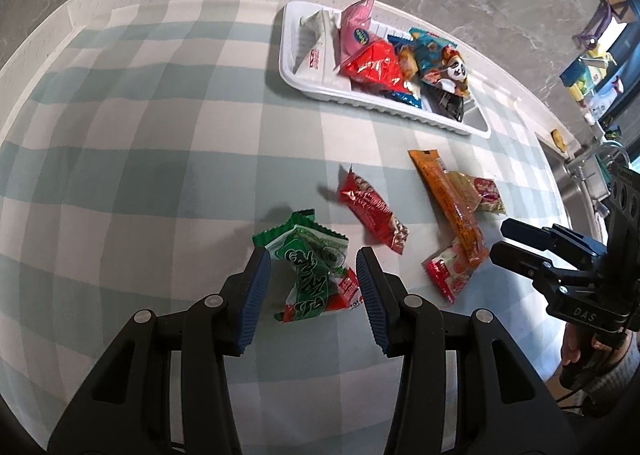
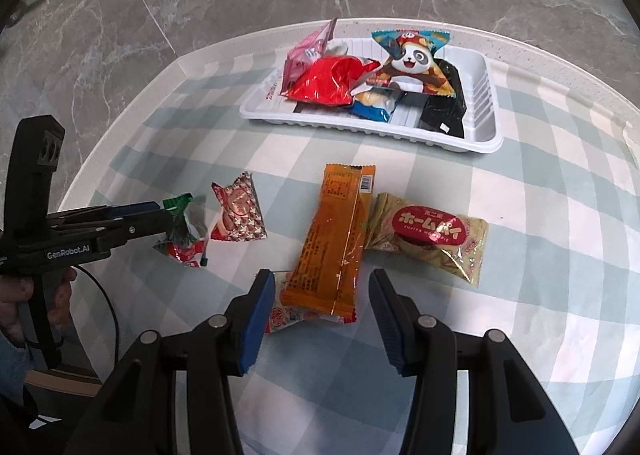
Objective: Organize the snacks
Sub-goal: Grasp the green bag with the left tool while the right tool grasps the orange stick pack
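Note:
A white tray [image 1: 304, 83] [image 2: 360, 131] at the far side of the checked tablecloth holds several snack packets. My left gripper [image 1: 312, 253] is open and pointing down, with a green packet [image 1: 308, 267] [image 2: 180, 211] lying on the cloth between its pads, untouched. My right gripper [image 2: 320, 275] is open astride the near end of a long orange packet [image 2: 332, 239] [image 1: 448, 199]. That orange packet lies partly over a small red-and-white packet [image 2: 284, 315] [image 1: 448, 271]. Each view also catches the other gripper, the left gripper [image 2: 166, 215] and the right gripper [image 1: 502, 241].
A red packet [image 1: 372, 211] [image 2: 238, 211] lies between the green and orange ones. A gold packet [image 2: 428, 235] [image 1: 480, 191] sits to the right of the orange one. The table edge [image 2: 188, 67] drops to a marble floor. A person's hand [image 2: 12, 295] grips the left handle.

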### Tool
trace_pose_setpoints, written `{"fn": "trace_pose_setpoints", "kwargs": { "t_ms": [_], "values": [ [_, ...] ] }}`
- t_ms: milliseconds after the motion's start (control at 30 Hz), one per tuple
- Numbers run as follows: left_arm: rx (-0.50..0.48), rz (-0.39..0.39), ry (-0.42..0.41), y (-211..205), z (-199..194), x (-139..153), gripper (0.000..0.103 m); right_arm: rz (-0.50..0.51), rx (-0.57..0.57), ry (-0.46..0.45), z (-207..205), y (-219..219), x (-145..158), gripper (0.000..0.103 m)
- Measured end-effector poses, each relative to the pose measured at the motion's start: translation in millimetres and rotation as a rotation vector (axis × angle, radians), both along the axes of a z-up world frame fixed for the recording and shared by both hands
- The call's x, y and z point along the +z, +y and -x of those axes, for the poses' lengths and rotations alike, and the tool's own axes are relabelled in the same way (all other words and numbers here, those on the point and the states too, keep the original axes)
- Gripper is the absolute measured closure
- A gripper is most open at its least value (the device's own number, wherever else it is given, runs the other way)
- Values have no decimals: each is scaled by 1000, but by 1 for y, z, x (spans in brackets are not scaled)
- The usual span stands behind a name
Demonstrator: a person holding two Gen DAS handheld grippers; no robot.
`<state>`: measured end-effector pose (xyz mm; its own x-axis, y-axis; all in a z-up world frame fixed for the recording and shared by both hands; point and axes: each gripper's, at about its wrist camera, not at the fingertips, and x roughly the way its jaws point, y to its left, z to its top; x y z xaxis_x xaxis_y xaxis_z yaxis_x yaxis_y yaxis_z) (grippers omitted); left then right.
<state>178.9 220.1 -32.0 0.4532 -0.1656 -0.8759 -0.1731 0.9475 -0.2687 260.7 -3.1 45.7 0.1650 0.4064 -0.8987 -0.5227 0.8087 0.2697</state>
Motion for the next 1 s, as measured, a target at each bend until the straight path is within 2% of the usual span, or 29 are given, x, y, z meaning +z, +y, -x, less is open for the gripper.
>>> {"fn": "trace_pose_setpoints", "kwargs": {
  "t_ms": [567,1000],
  "values": [
    [24,32,66,-8,-13,-25,57,49,15,31,-9,13,-24,50],
    [26,8,70,-13,-22,-29,57,71,38,49,-23,28,-36,49]
  ]
}}
